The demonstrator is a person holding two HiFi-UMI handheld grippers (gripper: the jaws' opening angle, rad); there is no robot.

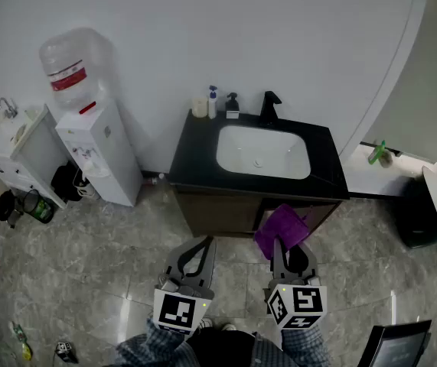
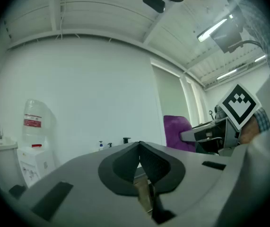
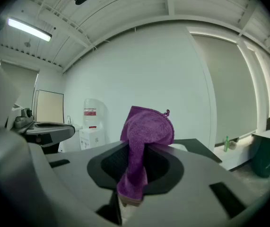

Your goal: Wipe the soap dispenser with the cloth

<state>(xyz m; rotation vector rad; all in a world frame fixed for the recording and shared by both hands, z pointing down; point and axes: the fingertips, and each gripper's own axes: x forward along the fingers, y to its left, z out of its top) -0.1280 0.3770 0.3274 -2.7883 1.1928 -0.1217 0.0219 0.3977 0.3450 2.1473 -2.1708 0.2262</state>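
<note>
A small soap dispenser (image 1: pixel 233 105) with a dark pump stands at the back of the black vanity counter (image 1: pixel 195 150), left of the black tap (image 1: pixel 269 106); a blue-topped pump bottle (image 1: pixel 213 102) is beside it. Both show tiny in the left gripper view, soap dispenser (image 2: pixel 110 145). My right gripper (image 1: pixel 279 249) is shut on a purple cloth (image 1: pixel 282 229), which bunches up above the jaws, cloth (image 3: pixel 145 133). My left gripper (image 1: pixel 200 249) is shut with nothing in it, jaws meeting at the tip, gripper (image 2: pixel 139 146). Both grippers hang over the floor in front of the vanity.
A white basin (image 1: pixel 264 151) is set in the counter. A water cooler (image 1: pixel 96 140) with a bottle stands left of the vanity, a small white sink unit (image 1: pixel 8 140) further left. A green spray bottle (image 1: pixel 377 153) lies on the right ledge. The floor is grey tile.
</note>
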